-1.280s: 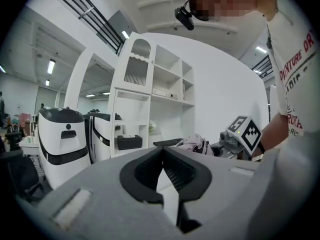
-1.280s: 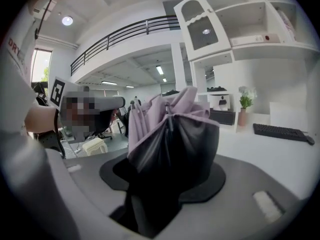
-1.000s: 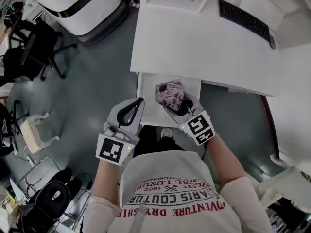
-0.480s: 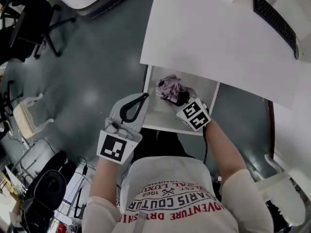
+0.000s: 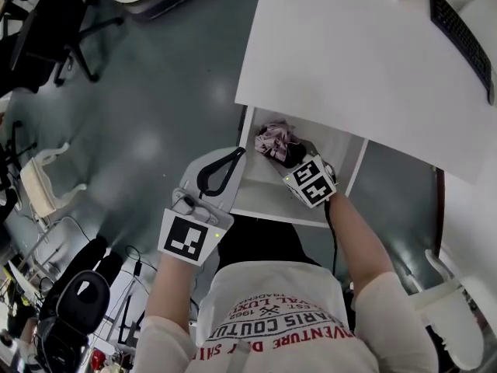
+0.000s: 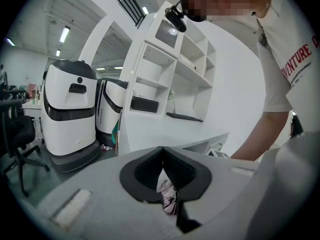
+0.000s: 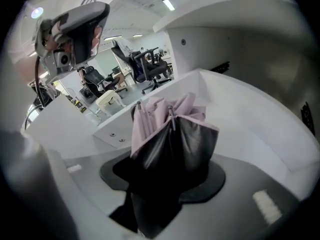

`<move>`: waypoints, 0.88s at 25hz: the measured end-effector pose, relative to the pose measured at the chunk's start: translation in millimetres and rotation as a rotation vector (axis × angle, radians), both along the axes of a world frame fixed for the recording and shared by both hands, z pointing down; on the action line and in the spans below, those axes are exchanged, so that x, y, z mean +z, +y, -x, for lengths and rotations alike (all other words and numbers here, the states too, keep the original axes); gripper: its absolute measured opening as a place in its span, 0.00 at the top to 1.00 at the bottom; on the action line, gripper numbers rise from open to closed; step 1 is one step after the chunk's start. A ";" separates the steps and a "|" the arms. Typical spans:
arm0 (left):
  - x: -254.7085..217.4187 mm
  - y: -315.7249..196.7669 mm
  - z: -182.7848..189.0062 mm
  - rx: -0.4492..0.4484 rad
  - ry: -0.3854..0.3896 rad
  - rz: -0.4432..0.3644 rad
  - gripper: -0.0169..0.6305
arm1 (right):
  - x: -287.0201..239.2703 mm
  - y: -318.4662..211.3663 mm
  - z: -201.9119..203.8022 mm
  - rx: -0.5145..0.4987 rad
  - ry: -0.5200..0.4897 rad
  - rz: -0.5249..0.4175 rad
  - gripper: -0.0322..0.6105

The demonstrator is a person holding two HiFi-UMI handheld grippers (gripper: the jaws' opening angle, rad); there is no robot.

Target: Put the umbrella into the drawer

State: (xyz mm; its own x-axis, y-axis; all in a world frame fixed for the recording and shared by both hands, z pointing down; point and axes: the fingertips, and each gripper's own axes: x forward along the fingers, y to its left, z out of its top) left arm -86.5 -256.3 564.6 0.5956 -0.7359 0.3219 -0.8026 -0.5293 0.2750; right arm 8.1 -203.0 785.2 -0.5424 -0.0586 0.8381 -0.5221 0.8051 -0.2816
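The folded pink and black umbrella hangs over the inside of the open white drawer under the desk. My right gripper is shut on the umbrella and points steeply down into the drawer. In the right gripper view the umbrella fills the gap of the right gripper, with the drawer's white wall behind it. My left gripper is shut and empty, beside the drawer's left side. The left gripper shows its tips meeting, with a bit of the umbrella below them.
The white desk overhangs the drawer's back, with a keyboard at its far right. Office chairs stand on the grey floor to the left. White machines and a shelf unit show in the left gripper view.
Both grippers have sunk. The right one has carried the umbrella down over the drawer's inside, and the left one has come down beside the drawer's left side.
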 end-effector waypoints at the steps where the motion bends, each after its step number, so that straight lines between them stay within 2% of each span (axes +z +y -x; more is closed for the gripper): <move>1: 1.7 0.0 -0.5 -0.005 0.001 0.003 0.97 | 5.0 1.2 -0.2 0.002 0.003 0.008 0.61; 8: 1.2 6.1 -1.0 -0.021 -0.005 -0.003 0.97 | 16.0 5.2 -1.2 0.040 0.004 0.067 0.58; 12: 1.4 10.2 -8.7 -0.020 -0.017 -0.023 0.97 | 29.3 8.8 -7.0 0.073 0.006 0.092 0.45; 15: -8.2 12.7 -10.8 -0.026 -0.019 -0.033 0.97 | 22.3 8.4 -9.6 0.046 0.035 0.050 0.37; 22: -60.8 39.7 -30.3 -0.030 -0.033 -0.086 0.97 | -74.6 -1.6 -26.7 0.090 -0.031 -0.119 0.38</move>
State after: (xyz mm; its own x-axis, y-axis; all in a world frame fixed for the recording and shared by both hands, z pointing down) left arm -56.2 -216.5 503.8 0.5631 -0.7791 0.2755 -0.8263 -0.5254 0.2031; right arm 34.8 -204.6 710.6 -0.5562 -0.2061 0.8051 -0.5864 0.7838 -0.2045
